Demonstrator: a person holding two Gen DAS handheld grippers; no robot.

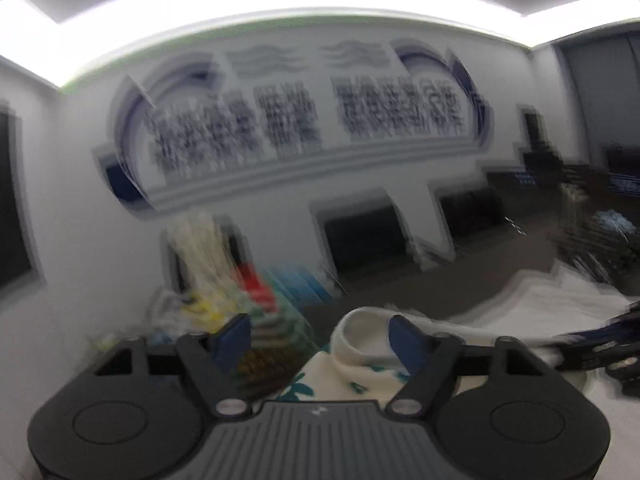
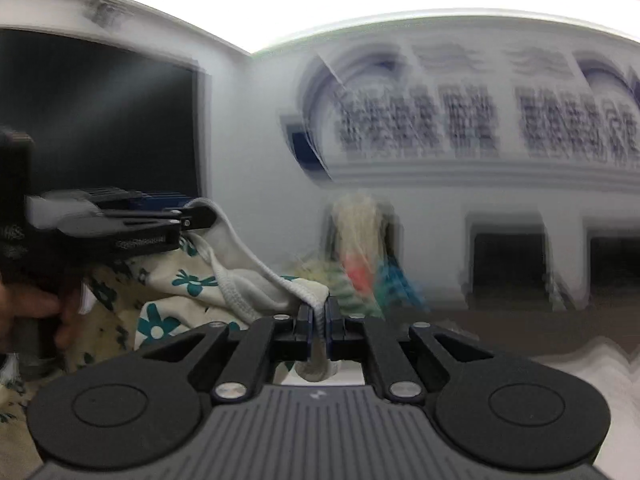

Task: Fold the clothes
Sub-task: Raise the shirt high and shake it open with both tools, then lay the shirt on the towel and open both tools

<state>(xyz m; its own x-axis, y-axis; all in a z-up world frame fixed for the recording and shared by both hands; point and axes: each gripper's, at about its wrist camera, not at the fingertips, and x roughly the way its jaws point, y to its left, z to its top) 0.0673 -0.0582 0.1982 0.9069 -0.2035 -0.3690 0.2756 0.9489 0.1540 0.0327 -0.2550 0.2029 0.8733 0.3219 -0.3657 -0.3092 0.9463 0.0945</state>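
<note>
- right gripper [image 2: 319,322]: fingers pinched tight on the ribbed collar of the cream floral garment [image 2: 188,280]
- left gripper [image 1: 320,338]: fingers spread wide; garment held up between both grippers; background motion-blurred

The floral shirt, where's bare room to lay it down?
Bare white surface lies right of the floral shirt, before the dark chairs. Left is crowded: a colourful clothes pile. Right gripper pinches the collar.
</note>
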